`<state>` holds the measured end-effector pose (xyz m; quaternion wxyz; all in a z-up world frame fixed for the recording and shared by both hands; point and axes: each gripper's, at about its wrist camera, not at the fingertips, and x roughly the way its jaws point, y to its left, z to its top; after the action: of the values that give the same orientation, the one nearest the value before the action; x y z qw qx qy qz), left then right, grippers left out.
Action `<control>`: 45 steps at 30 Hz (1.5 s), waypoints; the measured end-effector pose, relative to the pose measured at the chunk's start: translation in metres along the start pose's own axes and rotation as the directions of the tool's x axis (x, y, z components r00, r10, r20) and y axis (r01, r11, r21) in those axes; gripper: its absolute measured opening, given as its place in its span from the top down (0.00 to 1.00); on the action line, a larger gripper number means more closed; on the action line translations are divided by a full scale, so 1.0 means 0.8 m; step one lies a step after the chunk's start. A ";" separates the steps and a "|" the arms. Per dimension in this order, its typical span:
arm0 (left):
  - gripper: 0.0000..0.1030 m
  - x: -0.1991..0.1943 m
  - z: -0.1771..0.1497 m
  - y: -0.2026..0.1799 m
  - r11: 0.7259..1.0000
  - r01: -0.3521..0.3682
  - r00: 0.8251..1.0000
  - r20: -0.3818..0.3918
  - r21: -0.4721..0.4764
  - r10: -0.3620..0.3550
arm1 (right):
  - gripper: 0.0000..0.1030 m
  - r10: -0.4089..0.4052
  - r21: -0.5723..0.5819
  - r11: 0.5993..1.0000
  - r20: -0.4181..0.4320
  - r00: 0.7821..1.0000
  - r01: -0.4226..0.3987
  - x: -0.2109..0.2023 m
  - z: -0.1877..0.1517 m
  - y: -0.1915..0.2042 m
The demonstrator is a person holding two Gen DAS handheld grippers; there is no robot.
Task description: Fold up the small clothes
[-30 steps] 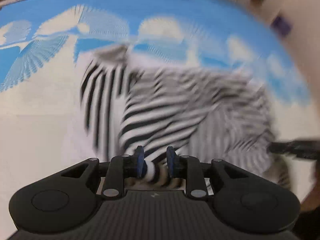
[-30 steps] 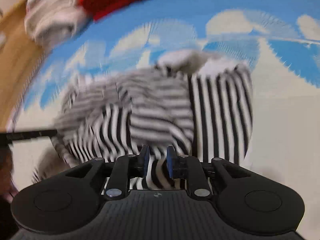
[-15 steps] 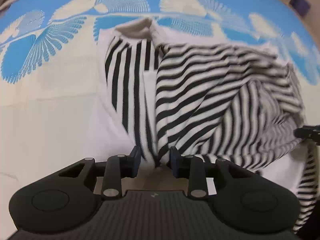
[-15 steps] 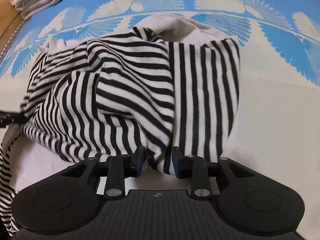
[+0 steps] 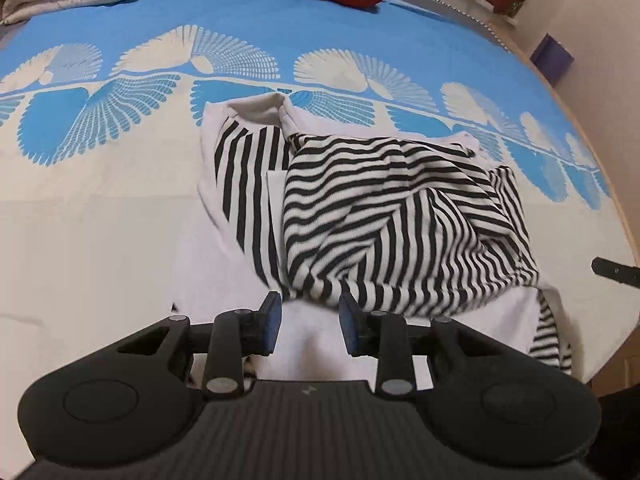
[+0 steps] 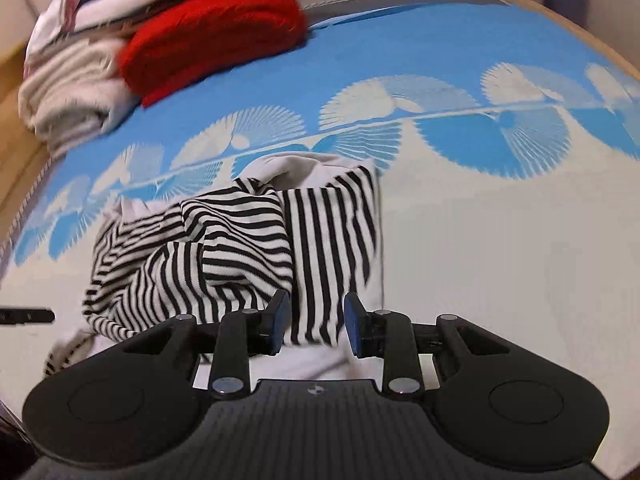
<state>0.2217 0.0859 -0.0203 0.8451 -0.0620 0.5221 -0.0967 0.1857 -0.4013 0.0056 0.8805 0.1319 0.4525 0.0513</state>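
Striped black-and-white knit top lies half-folded on the blue-patterned bed, so I hold both jaws wide, empty, ready to regrasp.

Even, soft indoor light falls on the bedspread without glare, fisheye bending curving its edges, while the red blanket beyond it smears with motion blur in the right wrist view.

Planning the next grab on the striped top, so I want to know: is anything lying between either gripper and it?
Nothing visible. The left gripper and the right gripper, both open, sit right at the near edge of the striped top, with only its own fabric ahead. The red garment lies far behind.
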 end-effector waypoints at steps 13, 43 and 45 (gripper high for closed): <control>0.72 -0.037 -0.090 0.044 0.995 -0.002 0.998 -0.069 -0.103 -0.005 | 0.83 0.010 0.016 1.000 -0.102 0.995 -0.008 -0.044 -0.104 -0.028; 0.55 -0.002 -0.184 0.037 0.996 -0.052 0.925 -0.379 -0.072 0.021 | 0.58 0.028 -0.118 0.988 -0.512 0.859 -0.103 0.025 -0.187 0.002; 0.55 0.001 -0.186 0.037 0.997 -0.057 0.923 -0.385 -0.061 0.029 | 0.58 0.004 -0.147 0.985 -0.522 0.853 -0.094 0.028 -0.191 0.005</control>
<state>0.0917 0.1140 -0.0937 0.7260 -0.0603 0.6815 -0.0697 0.0751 -0.3642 -0.0960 0.7320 0.0505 0.6637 0.1453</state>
